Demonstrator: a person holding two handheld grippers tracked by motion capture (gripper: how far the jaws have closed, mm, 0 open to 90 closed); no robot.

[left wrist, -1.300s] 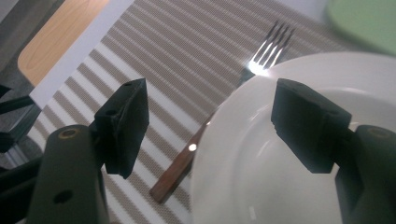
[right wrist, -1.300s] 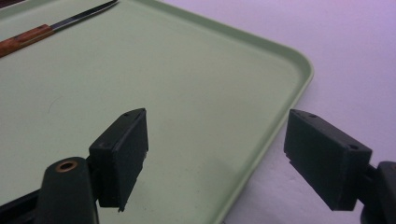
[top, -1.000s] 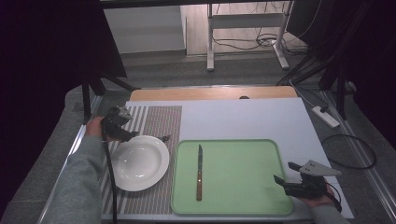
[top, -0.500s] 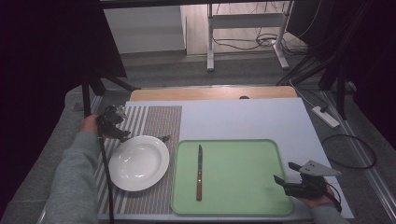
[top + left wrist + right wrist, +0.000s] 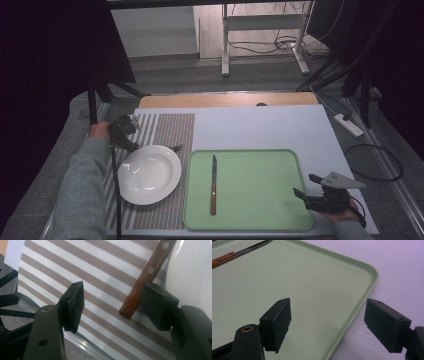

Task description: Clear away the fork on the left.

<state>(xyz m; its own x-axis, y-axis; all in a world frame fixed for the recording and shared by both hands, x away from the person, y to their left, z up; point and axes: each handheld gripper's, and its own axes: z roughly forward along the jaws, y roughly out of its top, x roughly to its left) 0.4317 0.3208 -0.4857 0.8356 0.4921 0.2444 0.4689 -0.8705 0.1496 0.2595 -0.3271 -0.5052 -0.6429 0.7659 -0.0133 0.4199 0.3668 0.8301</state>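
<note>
The left gripper [image 5: 112, 305] hung low over the striped placemat [image 5: 170, 125], at the far left side of the white plate [image 5: 149, 174]. Its jaws stood spread and had just been closing a little, with the end of a wooden handle [image 5: 145, 277] between them. One pad [image 5: 157, 305] sat just beside that handle, but whether it touched could not be told; the other pad [image 5: 73, 305] was well apart from it, over bare mat. The handle was reddish-brown wood with two pale metal rivets along it and a blunt, dark end. It lay flat on the mat, slanting up the left gripper view, close along the rim of the plate. From above, a small dark tip showed past the plate's far edge; what kind of utensil it was could not be told.

The right gripper [image 5: 327, 325] rested at the near right corner of the green tray [image 5: 280, 165], to the right of the plate. Its jaws were wide apart and held nothing, one over the tray's floor, the other beyond the rim over the pale table [image 5: 260, 125].

On the tray, nearer the plate, lay a knife [image 5: 213, 185] with a similar wooden handle, blade pointing away from the person, well apart from both grippers.
</note>
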